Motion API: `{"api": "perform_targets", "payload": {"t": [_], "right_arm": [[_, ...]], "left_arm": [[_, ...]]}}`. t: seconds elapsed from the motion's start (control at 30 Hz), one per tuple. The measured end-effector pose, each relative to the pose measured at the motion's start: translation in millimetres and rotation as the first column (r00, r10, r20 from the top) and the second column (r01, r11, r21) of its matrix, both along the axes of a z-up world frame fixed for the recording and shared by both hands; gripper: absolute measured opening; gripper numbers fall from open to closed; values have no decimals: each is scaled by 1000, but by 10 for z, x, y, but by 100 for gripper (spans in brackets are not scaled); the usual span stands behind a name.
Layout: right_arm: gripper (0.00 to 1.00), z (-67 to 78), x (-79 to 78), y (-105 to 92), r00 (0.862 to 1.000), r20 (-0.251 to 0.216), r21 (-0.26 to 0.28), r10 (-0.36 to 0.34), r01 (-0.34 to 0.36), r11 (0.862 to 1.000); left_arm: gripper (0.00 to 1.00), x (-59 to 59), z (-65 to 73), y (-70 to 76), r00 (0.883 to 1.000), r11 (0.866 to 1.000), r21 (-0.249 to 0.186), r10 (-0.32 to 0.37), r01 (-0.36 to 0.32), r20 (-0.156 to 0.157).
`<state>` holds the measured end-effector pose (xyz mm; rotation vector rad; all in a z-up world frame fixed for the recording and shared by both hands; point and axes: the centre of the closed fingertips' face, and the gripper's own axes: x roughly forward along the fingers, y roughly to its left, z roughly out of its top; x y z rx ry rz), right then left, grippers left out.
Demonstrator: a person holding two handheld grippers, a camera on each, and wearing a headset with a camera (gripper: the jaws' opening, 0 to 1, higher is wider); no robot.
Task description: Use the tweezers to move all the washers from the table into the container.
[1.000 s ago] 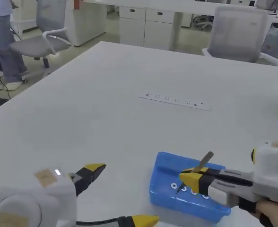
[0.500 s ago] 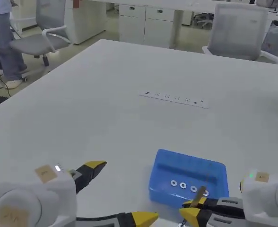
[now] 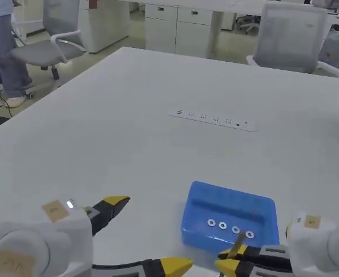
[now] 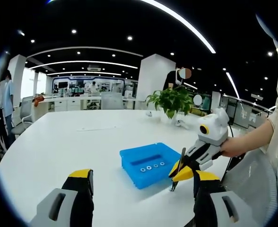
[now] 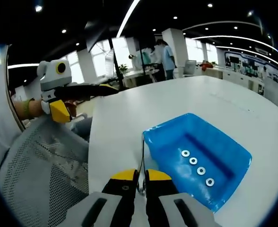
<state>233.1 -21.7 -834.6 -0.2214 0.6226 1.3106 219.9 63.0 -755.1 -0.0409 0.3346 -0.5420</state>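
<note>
A blue container sits near the table's front edge, with several small washers in a row on its floor. My right gripper is at the container's near right corner, shut on thin tweezers. In the right gripper view the shut gripper holds the tweezers, whose tips rest outside the container by its near wall; the washers lie inside. My left gripper hangs open left of the container. In the left gripper view it faces the container.
A white power strip lies across the middle of the white table. Grey office chairs stand beyond the far edge. A person stands at the far left. A potted plant sits at one table end.
My right gripper has drawn back with the tweezers from over the washers in the container to the container's near side. The left gripper has stayed put.
</note>
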Motion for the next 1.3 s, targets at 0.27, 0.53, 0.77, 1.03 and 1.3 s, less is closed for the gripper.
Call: {"api": "perform_targets", "payload": {"t": [0.27,0.53,0.77,1.03,1.3], "right_arm": [[4,2,-87,15,995,78,-33,66,-64,997],[2,-6,-47,23,996,65,-36,68,-65,997],[2,151,45,34,999,-38,64,-29,31,997],[3,507,137,159,999,-24,142,-22,26,989],[3,682,467,350,999,5,165,-47,46,985]], "left_arm": [[89,0,7,2,1000,1000,-2,0,0,3],[89,-1,-4,-3,1000,1000,6,-5,5,0],[89,-1,4,6,1000,1000,1,-1,1,3],[89,-7,2,-13,1000,1000,3,-10,10,4],[89,-1,18,11,1000,1000,-4,0,0,10]]}}
